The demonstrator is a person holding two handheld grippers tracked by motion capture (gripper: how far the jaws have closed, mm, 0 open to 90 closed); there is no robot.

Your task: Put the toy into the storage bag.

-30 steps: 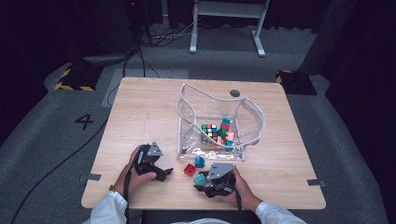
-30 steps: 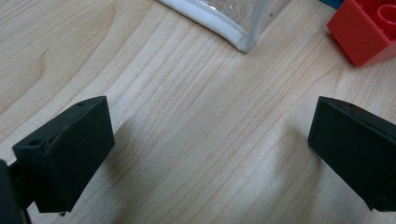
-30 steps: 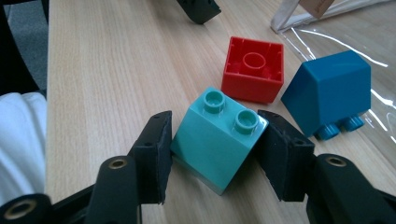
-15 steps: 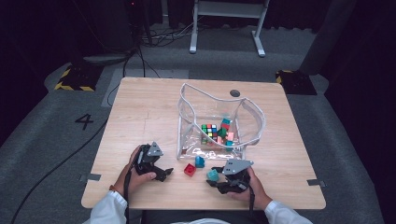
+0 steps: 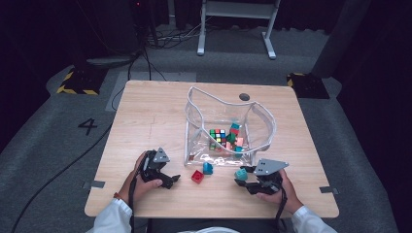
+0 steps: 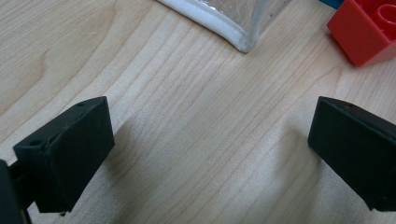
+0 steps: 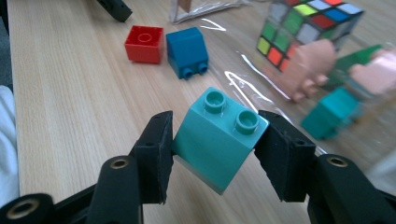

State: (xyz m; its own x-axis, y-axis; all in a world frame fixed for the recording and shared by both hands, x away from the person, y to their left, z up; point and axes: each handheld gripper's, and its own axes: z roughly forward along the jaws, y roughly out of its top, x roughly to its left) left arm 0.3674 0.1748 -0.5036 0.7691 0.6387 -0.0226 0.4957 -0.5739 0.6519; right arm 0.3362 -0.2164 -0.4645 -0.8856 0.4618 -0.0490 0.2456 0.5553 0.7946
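My right gripper [image 7: 212, 140] is shut on a teal two-stud brick [image 7: 217, 137], tilted and lifted off the table; from above that gripper [image 5: 241, 178] sits at the front right with the teal brick [image 5: 240, 174] at its tip. A red brick [image 5: 197, 176] and a blue brick [image 5: 208, 168] lie just in front of the clear plastic bag [image 5: 265, 138]. In the right gripper view the red brick [image 7: 144, 43] and the blue brick [image 7: 187, 51] lie beyond the jaws. My left gripper [image 5: 171, 180] rests low on the table, open, with bare wood between its jaws [image 6: 205, 140] and the red brick [image 6: 366, 30] ahead at right.
The bag stands open mid-table and holds a colour cube [image 5: 217, 134] and several small toys [image 5: 234, 141]. In the right gripper view the cube [image 7: 306, 28] and pink figures [image 7: 303, 67] show through the plastic. The table's front edge [image 5: 209, 213] runs close to both hands.
My right gripper has moved to the right along the front of the table and risen a little, carrying the teal brick. The left gripper has stayed put.
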